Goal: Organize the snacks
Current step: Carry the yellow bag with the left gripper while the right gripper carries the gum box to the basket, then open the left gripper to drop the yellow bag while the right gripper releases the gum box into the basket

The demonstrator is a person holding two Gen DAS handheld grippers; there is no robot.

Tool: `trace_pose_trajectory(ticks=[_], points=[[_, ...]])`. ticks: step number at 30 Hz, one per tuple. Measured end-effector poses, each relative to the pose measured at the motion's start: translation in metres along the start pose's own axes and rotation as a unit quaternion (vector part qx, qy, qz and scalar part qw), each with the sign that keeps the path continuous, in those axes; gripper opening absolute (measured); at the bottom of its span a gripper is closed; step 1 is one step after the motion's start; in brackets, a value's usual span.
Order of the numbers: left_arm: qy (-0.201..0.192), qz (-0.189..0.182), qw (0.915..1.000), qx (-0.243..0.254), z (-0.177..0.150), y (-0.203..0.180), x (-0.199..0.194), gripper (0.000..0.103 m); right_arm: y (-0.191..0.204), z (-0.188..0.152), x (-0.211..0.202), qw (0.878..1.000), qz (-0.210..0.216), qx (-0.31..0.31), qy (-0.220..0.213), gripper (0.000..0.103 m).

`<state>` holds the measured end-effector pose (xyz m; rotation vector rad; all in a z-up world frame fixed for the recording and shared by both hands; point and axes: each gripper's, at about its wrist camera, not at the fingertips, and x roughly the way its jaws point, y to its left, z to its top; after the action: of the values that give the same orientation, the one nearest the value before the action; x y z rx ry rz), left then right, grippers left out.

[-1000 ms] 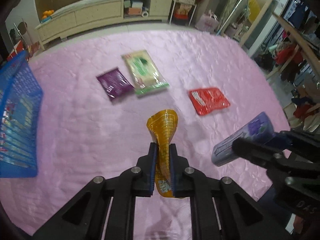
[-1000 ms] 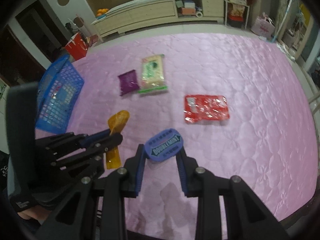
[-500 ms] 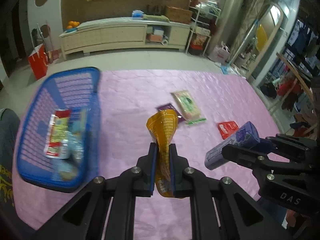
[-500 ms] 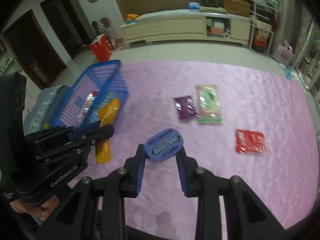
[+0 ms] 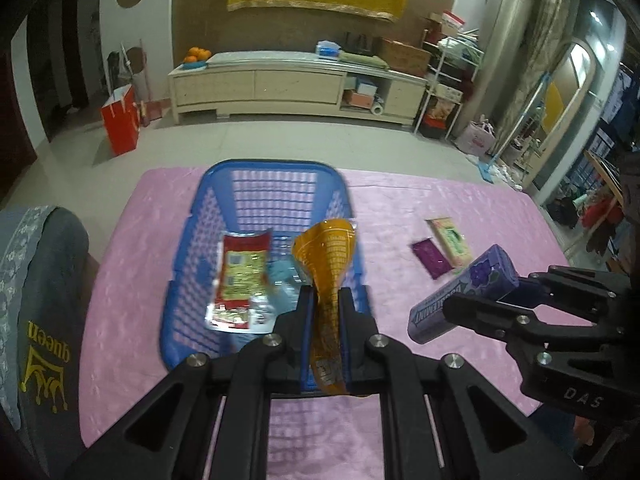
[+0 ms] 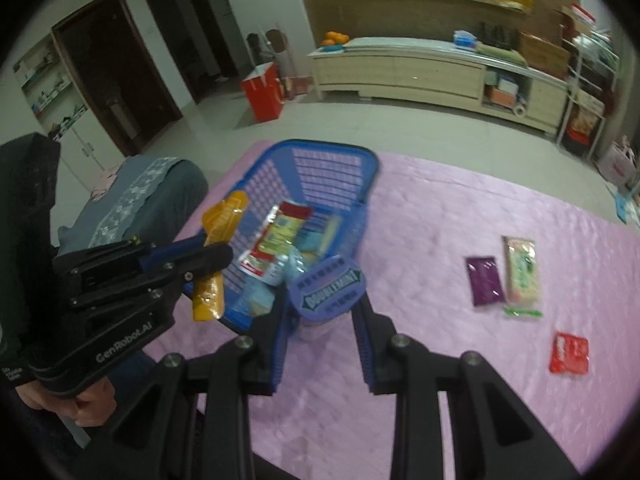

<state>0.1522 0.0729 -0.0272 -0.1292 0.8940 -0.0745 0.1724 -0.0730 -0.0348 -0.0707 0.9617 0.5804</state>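
An orange snack packet (image 5: 326,276) stands upright, pinched at centre frame over the blue basket (image 5: 200,216), which already holds a red-yellow packet (image 5: 242,276). A purple gum canister (image 5: 468,292) hangs clamped at the right. Purple (image 5: 432,258), green (image 5: 450,240) and red (image 6: 569,354) packets lie flat on the pink surface (image 5: 400,208).

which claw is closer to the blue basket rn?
Left. The left claw holds its orange packet over the blue basket; the right claw sits beside its right wall.
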Motion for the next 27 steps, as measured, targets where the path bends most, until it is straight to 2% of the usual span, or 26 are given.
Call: trace_pose_trajectory(ticks=[6, 15, 20, 24, 27], points=[[0.019, 0.004, 0.9996, -0.019, -0.004, 0.039, 0.021, 0.011, 0.021, 0.01, 0.032, 1.0, 0.006, -0.016, 0.017, 0.035], [0.042, 0.005, 0.9988, -0.022, -0.008, 0.062, 0.051, 0.015, 0.03, 0.014, 0.066, 0.999, 0.002, -0.018, 0.047, 0.035], [0.035, 0.008, 0.999, -0.028, -0.008, 0.068, 0.051, 0.033, 0.032, 0.013, 0.07, 0.998, -0.002, -0.019, 0.053, 0.035], [0.032, 0.023, 0.9991, -0.014, -0.007, 0.067, 0.046, 0.055, 0.035, 0.014, 0.067, 0.998, -0.003, -0.021, 0.052, 0.035], [0.017, 0.026, 0.9995, -0.008, -0.008, 0.067, 0.037, 0.058, 0.037, 0.014, 0.064, 0.998, -0.003, -0.023, 0.05, 0.035]])
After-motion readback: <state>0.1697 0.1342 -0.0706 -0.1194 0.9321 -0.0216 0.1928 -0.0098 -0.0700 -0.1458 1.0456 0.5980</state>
